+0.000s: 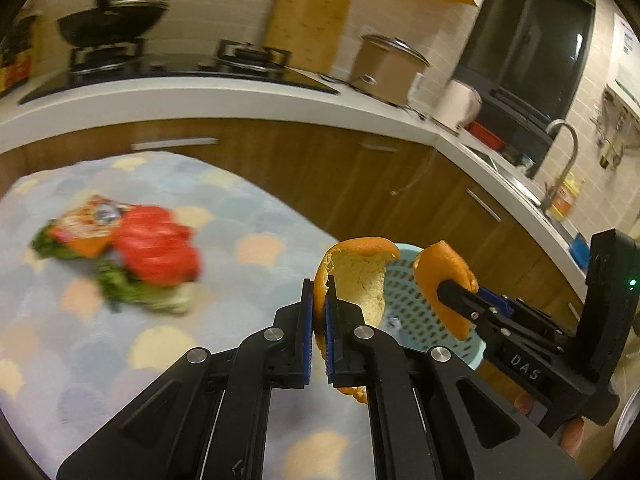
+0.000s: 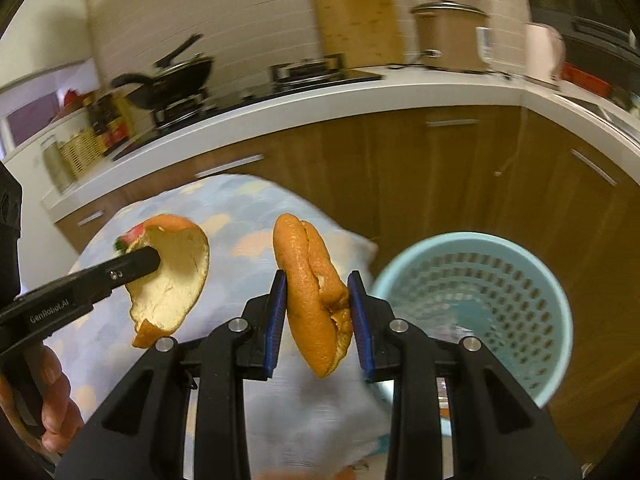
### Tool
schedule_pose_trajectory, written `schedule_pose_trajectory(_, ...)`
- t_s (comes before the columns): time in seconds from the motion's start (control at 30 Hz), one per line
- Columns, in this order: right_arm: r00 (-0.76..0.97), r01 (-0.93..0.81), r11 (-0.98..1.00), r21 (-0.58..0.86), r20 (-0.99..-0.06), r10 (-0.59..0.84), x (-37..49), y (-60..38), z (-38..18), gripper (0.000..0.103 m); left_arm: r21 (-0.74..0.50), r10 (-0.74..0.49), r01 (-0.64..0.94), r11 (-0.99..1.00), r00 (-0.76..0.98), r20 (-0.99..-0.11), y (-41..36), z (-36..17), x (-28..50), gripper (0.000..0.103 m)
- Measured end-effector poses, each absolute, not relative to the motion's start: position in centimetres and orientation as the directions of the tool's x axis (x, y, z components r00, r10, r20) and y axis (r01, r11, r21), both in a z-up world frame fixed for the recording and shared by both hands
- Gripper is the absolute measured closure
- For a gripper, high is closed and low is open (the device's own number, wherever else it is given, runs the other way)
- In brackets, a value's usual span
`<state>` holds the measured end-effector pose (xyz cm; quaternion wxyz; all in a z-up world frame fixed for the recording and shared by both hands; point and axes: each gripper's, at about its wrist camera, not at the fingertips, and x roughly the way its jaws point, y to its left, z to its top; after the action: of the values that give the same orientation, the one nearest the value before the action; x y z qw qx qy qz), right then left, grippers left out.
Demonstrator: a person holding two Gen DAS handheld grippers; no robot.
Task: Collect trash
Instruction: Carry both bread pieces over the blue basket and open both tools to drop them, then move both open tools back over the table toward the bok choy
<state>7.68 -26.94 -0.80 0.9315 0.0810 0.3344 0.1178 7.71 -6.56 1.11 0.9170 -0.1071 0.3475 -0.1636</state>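
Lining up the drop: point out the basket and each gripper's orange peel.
basket [image 2: 556,280]: right wrist view, far rim.
left gripper's peel [image 1: 360,276]: left wrist view, pale inner side.
right gripper's peel [image 2: 316,300]: right wrist view, orange skin.

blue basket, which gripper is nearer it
Right. The right gripper, shut on a folded orange peel, sits just beside the blue basket. The left gripper, with its own peel, is farther over the table.

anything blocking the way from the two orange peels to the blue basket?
Nothing visible does. The right tool holds its peel beside the open basket; the left tool holds its peel further off.
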Motion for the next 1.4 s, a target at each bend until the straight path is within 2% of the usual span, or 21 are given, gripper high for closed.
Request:
schedule_pose_trajectory(0.3,0.757,0.004,0.952,0.306,-0.623,0.198,8.2,-36.0,-3.3,0.075,-0.284,-0.426,0.318,0.905,0.634,-0.646,-14.9,-0.7,11.3,0.100)
schedule_pose_trajectory(0.5,0.741,0.068,0.950,0.306,-0.652,0.157,8.5,-38.9,-5.2,0.075,-0.257,-0.439,0.367,0.894,0.605,-0.664,-19.4,-2.1,13.2,0.100)
schedule_pose_trajectory(0.93,0.641,0.164,0.934,0.318,-0.754,0.144,10.9,-40.7,-10.0,0.074,-0.219,-0.378,0.335,0.916,0.541,-0.751,-21.9,-6.6,16.7,0.099)
schedule_pose_trajectory(1.0,0.624,0.161,0.934,0.320,-0.766,0.155,11.3,-40.5,-10.5,0.071,-0.211,-0.366,0.330,0.920,0.536,-0.760,-22.0,-6.9,17.0,0.095)
schedule_pose_trajectory(1.07,0.609,0.160,0.934,0.321,-0.776,0.162,11.5,-40.3,-10.9,0.066,-0.190,-0.346,0.323,0.927,0.542,-0.766,-22.0,-7.1,17.0,0.081)
schedule_pose_trajectory(1.1,0.608,0.156,0.933,0.325,-0.776,0.169,11.5,-40.3,-11.0,0.061,-0.183,-0.341,0.322,0.929,0.551,-0.762,-21.9,-6.9,16.9,0.077)
schedule_pose_trajectory(1.17,0.613,0.148,0.932,0.332,-0.770,0.177,11.5,-40.1,-10.9,0.057,-0.172,-0.336,0.323,0.931,0.564,-0.754,-21.8,-6.5,16.7,0.074)
schedule_pose_trajectory(1.27,0.620,0.133,0.934,0.331,-0.763,0.182,11.3,-39.9,-10.5,0.057,-0.166,-0.335,0.326,0.931,0.577,-0.745,-21.4,-5.9,16.2,0.069)
schedule_pose_trajectory(1.4,0.625,0.118,0.933,0.341,-0.755,0.197,11.2,-39.6,-10.0,0.057,-0.173,-0.339,0.321,0.931,0.587,-0.735,-20.6,-5.3,15.7,0.068)
